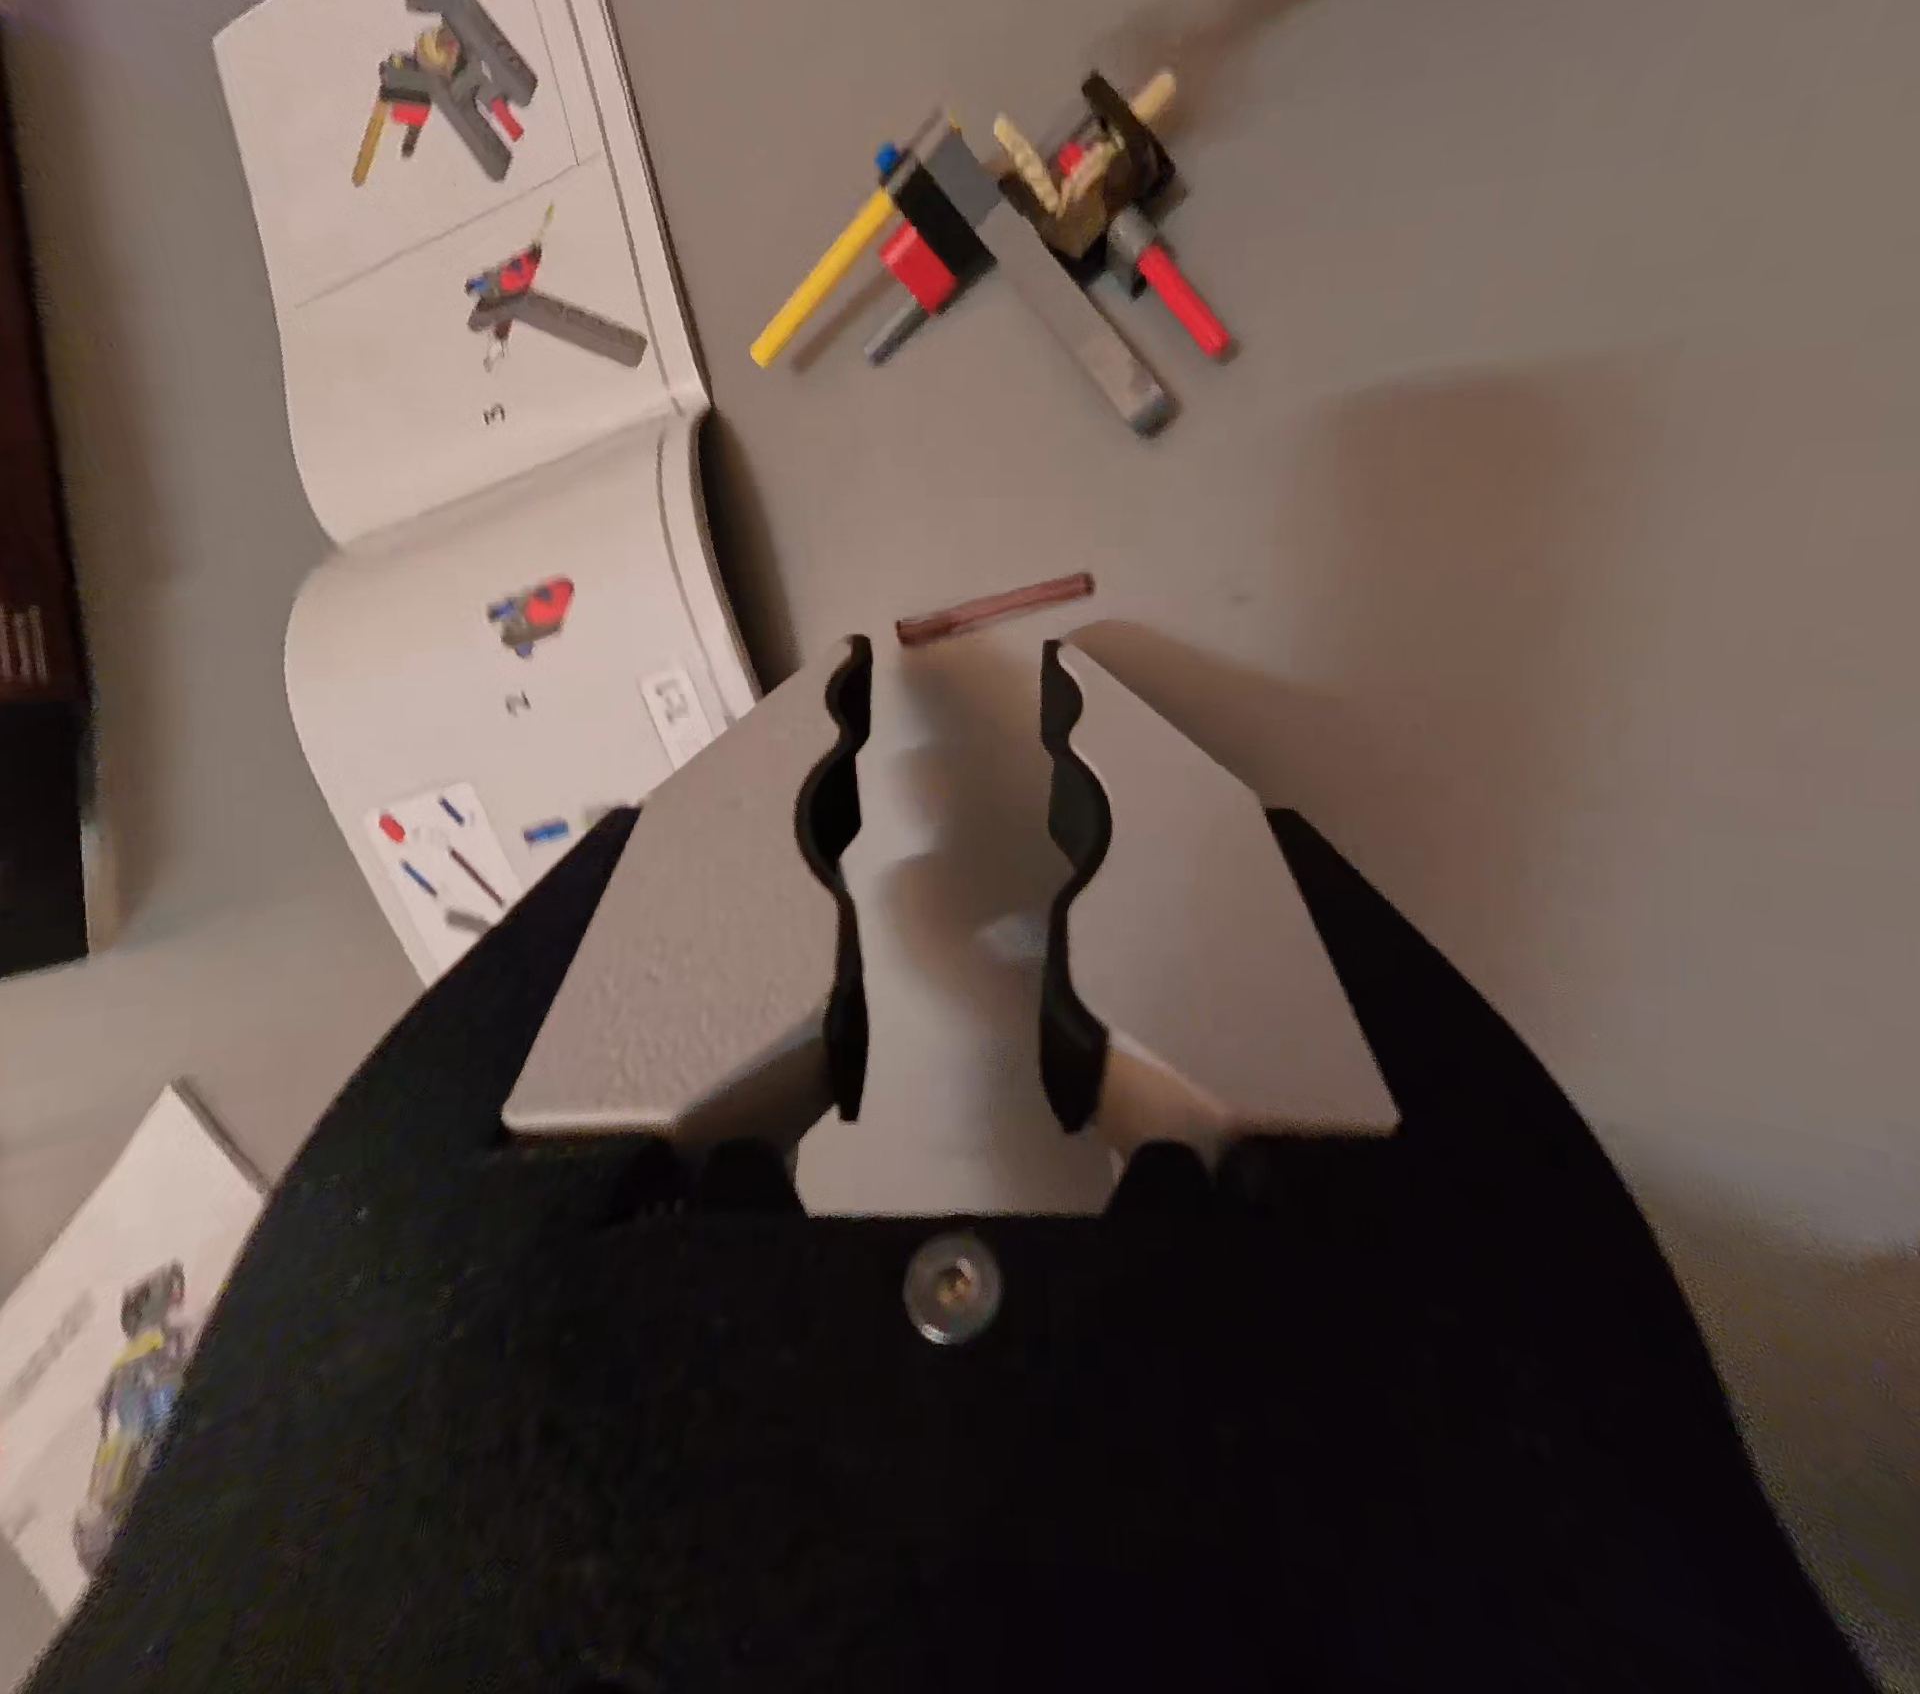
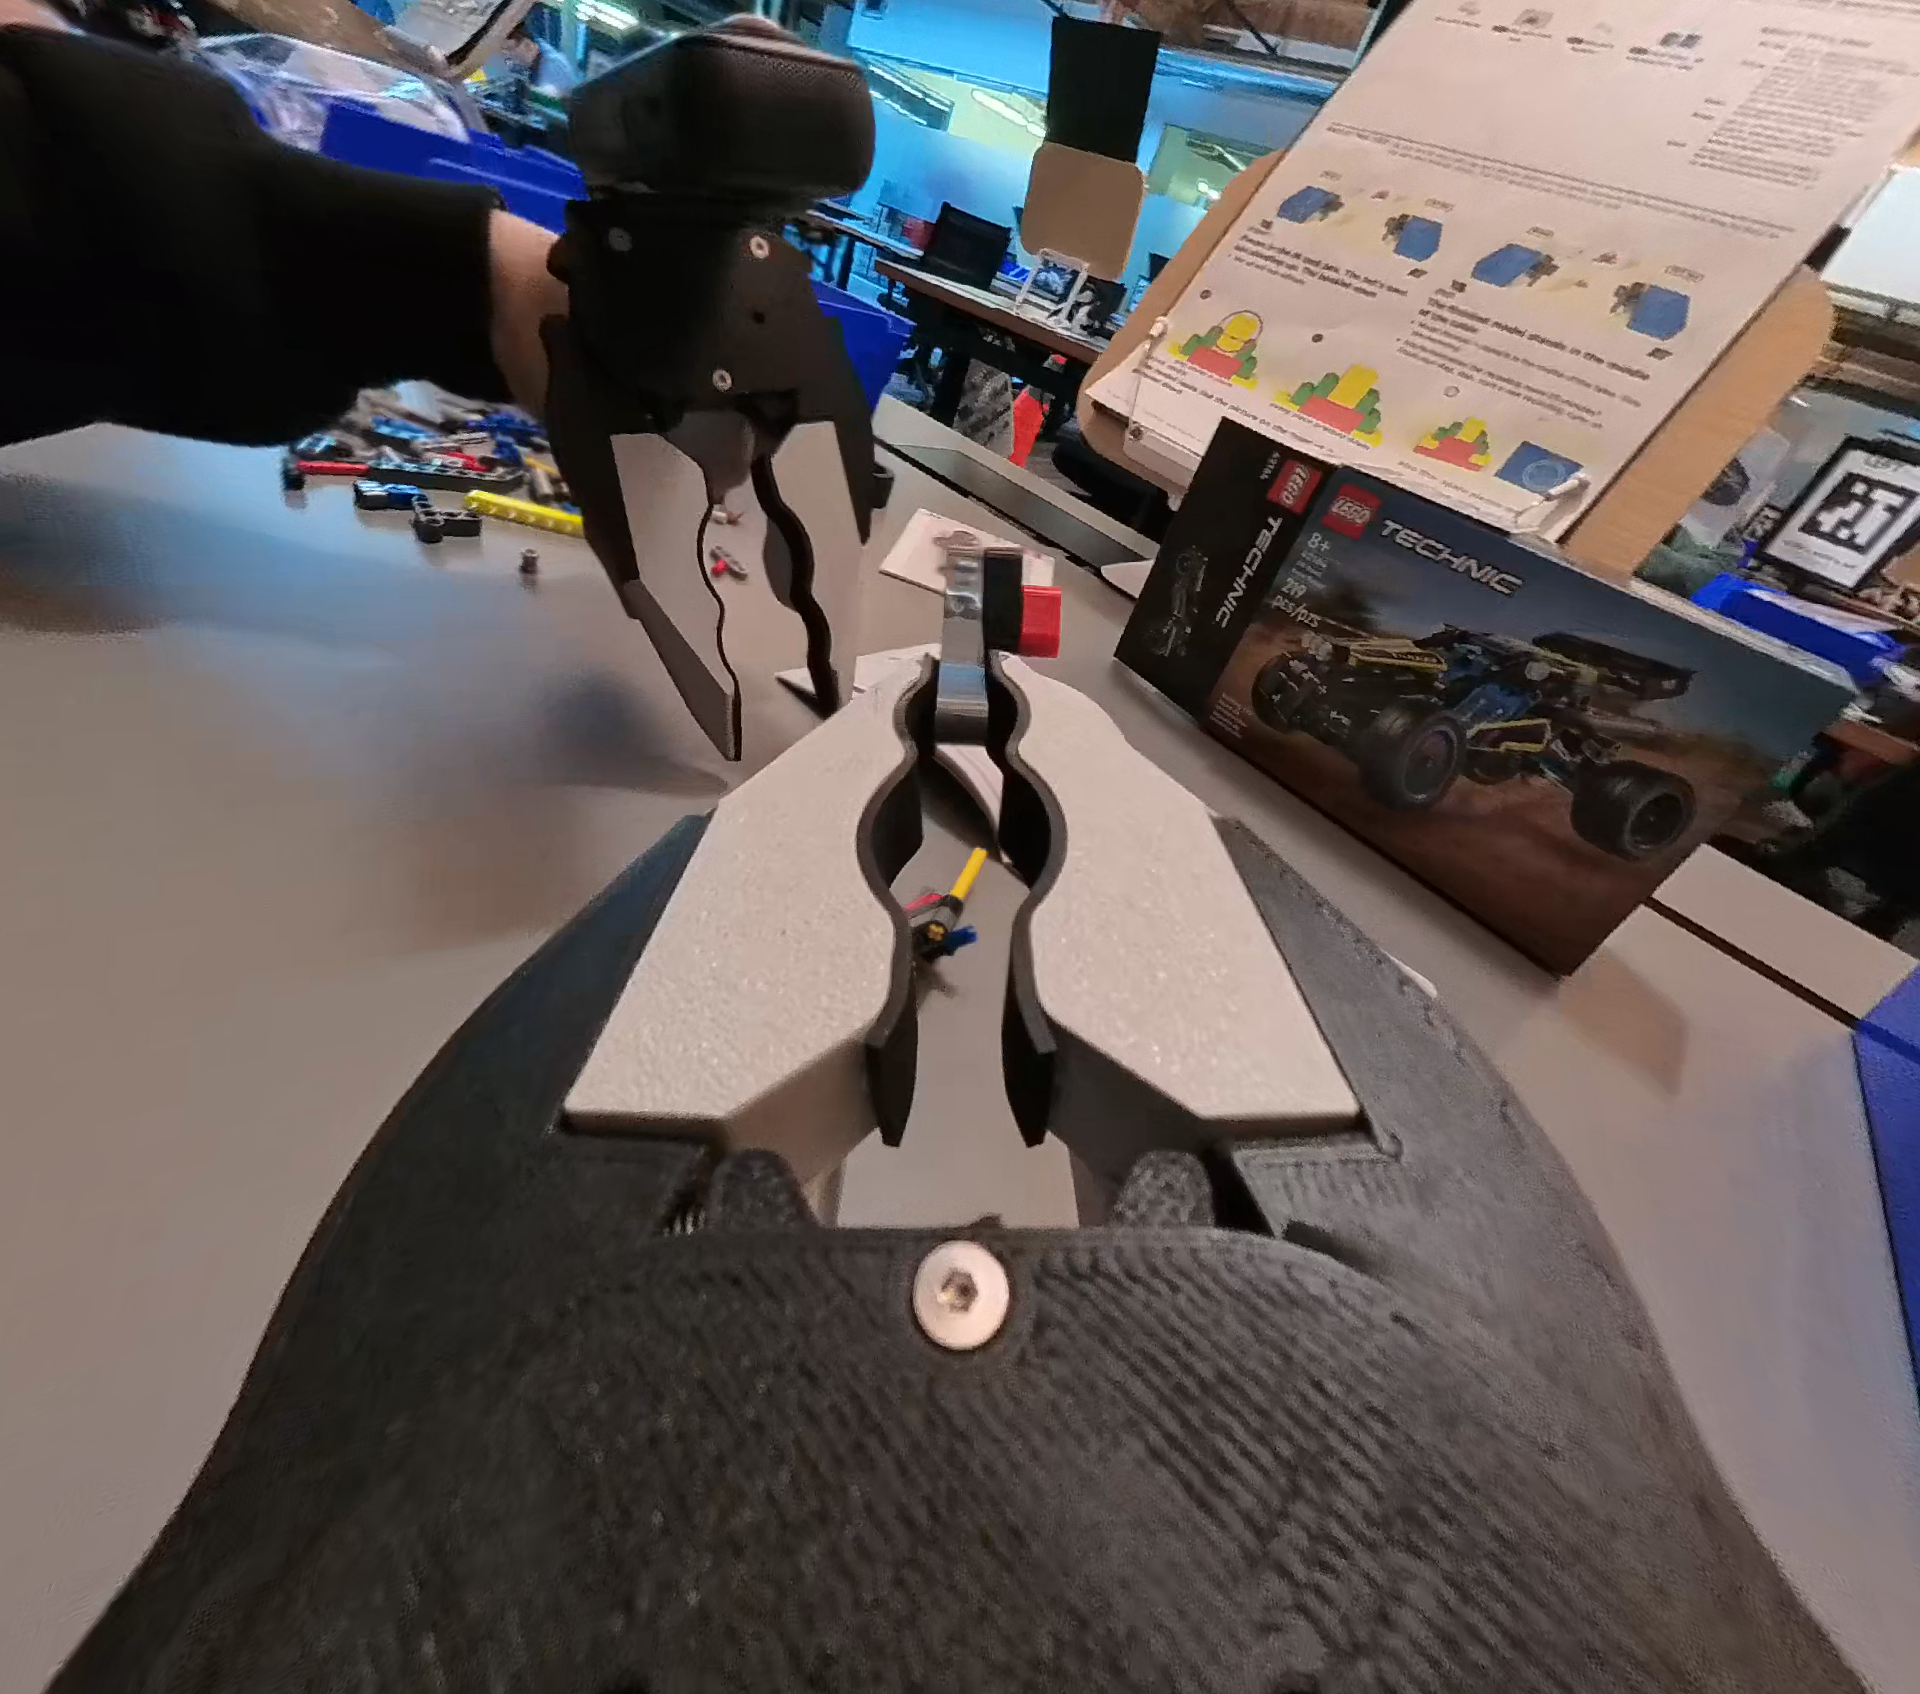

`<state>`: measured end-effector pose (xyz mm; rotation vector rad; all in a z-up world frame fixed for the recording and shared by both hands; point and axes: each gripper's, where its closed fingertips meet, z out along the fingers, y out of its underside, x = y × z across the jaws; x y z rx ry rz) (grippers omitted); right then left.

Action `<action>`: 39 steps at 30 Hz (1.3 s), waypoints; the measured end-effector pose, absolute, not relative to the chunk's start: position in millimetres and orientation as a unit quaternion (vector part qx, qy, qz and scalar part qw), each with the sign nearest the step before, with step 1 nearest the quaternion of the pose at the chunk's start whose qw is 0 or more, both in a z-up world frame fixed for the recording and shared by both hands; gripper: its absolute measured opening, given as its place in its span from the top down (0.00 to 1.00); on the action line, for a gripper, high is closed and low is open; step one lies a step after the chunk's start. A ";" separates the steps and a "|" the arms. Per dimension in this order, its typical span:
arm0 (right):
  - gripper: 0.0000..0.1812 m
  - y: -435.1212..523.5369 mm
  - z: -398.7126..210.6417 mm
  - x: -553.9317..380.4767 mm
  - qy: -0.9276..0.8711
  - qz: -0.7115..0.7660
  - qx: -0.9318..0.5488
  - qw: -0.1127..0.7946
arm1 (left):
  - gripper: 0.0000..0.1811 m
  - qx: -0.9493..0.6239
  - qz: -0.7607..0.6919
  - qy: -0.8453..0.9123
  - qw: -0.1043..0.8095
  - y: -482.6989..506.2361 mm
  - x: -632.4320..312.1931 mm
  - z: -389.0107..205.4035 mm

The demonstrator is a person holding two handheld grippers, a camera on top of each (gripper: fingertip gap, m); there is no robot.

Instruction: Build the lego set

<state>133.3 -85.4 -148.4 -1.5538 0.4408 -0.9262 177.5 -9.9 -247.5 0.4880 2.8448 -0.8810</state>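
Observation:
In the left wrist view my left gripper (image 1: 954,652) is open and empty, its tips just short of a thin brown axle (image 1: 992,605) lying on the grey table (image 1: 1455,605). Farther off lies a partly built assembly (image 1: 997,231) with a yellow axle, red and black parts, a tan gear and a grey beam. In the right wrist view my right gripper (image 2: 961,688) is shut on a grey beam (image 2: 961,636) that carries a black and a red part (image 2: 1039,621), held upright above the table. The left gripper (image 2: 779,725) hangs open just left of it. The assembly (image 2: 951,906) shows on the table between my right fingers.
An open instruction booklet (image 1: 468,294) lies left of the assembly, and a second booklet (image 1: 104,1332) at the near left. The set's box (image 2: 1455,709) stands at the right, with an instruction sheet on a cardboard stand (image 2: 1507,210) behind it. Loose parts (image 2: 447,481) lie far left. A blue bin (image 2: 1891,1125) is at the right edge. Tip to tip, the grippers are about 12 cm apart.

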 end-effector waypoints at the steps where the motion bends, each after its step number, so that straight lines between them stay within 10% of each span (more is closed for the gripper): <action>1: 0.97 -87.4 -147.7 134.4 0.194 -0.397 -0.667 0.600 | 0.85 0.173 -0.296 0.938 0.051 -15.9 177.1 -246.4; 12: 0.97 -92.5 -143.3 133.4 0.203 -0.374 -0.655 0.624 | 0.97 0.191 -0.229 0.952 -0.068 -28.6 169.4 -260.1; 39: 0.97 -108.2 -143.4 151.5 0.383 -0.226 -0.564 0.695 | 0.99 -0.157 -0.539 0.824 0.072 -55.4 143.9 -175.7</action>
